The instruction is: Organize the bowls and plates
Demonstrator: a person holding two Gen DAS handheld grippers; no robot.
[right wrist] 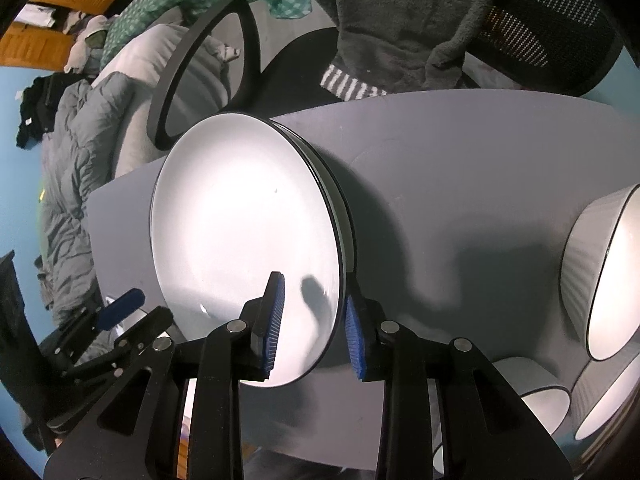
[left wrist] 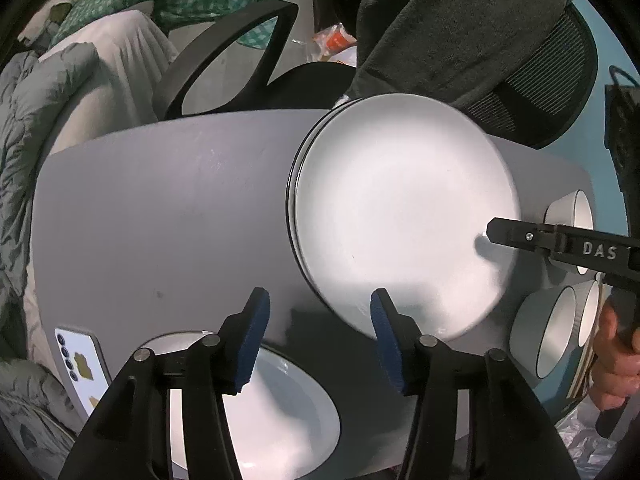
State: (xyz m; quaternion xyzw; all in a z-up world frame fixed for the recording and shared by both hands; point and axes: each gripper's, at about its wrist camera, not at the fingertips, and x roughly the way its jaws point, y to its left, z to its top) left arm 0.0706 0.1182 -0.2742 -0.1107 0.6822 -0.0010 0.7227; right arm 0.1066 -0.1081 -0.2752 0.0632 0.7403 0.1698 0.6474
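A stack of white plates with dark rims [left wrist: 400, 216] lies on the grey table [left wrist: 160, 216]. In the right wrist view my right gripper [right wrist: 316, 320] straddles the near rim of the top plate [right wrist: 240, 240], one finger above and one below, a small gap still showing at the pads. In the left wrist view my right gripper's upper finger [left wrist: 516, 236] lies on the plate. My left gripper [left wrist: 320, 336] is open and empty, just short of the stack, above another white plate [left wrist: 288, 420]. White ribbed bowls [left wrist: 548, 332] [right wrist: 600, 272] stand to the right.
A phone [left wrist: 80, 368] lies at the table's left edge. A black office chair [left wrist: 240, 60] with a dark grey fleece [left wrist: 440, 20] stands behind the table. Bedding [left wrist: 60, 100] lies to the left.
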